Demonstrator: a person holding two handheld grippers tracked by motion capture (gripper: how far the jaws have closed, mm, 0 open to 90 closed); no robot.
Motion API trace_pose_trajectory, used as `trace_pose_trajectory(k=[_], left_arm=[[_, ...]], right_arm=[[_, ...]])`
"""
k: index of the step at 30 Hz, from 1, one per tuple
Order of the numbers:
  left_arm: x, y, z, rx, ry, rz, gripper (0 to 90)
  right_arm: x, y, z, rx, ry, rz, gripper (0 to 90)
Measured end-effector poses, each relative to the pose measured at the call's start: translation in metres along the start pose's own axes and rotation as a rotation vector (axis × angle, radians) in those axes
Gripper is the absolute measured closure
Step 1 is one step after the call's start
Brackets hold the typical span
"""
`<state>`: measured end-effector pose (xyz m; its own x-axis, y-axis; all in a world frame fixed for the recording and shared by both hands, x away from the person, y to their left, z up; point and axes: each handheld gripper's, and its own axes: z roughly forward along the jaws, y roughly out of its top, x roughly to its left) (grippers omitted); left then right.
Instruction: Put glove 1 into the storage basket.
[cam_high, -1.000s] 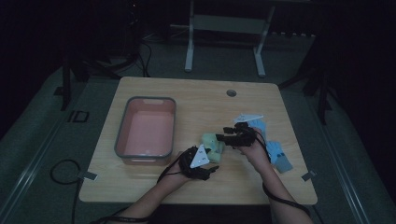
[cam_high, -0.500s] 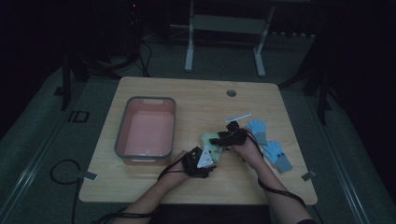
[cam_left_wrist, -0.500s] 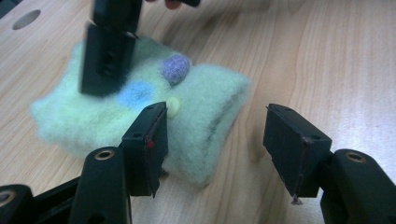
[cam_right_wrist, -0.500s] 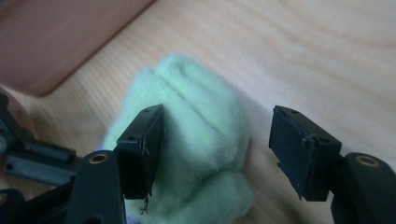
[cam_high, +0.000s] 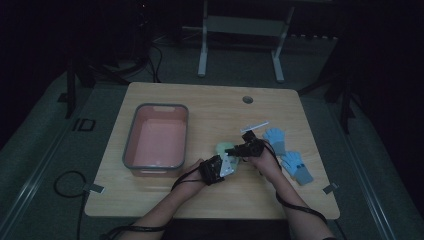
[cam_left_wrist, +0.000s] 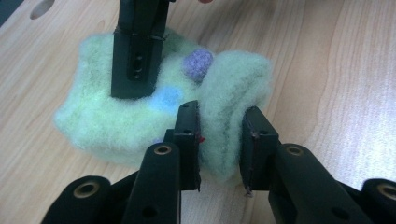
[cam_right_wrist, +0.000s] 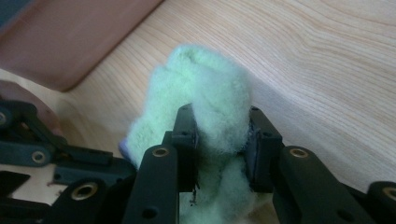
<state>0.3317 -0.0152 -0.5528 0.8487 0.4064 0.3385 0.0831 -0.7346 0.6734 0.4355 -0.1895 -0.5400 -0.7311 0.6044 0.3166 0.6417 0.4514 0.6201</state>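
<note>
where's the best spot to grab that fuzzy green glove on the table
Probably the raised fold at its edge: the fuzzy green glove lies bunched, and that ridge stands up narrow enough to pinch from above, one jaw each side. The left claw and right claw each already pinch such a fold.

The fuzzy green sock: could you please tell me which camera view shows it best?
The left gripper view: the fuzzy green sock lies there nearly whole, blue and purple dots visible, a fold between the left gripper pads. The right gripper view gives a bunched part; the high view, a pale patch.
</note>
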Motion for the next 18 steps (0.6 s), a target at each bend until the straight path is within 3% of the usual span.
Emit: trace_pose_trajectory(k=[4,18], left_arm=[[0.0,0.008,-0.008,0.003,0.007,0.007,72.7],[0.012,0.036,-0.049,0.001,0.038,0.038,72.8]], right_arm=[[0.002,0.002,-0.004,-0.008,0.012,0.015,70.5],[0.025,0.025,-0.04,-0.072,0.031,-0.03,71.0]])
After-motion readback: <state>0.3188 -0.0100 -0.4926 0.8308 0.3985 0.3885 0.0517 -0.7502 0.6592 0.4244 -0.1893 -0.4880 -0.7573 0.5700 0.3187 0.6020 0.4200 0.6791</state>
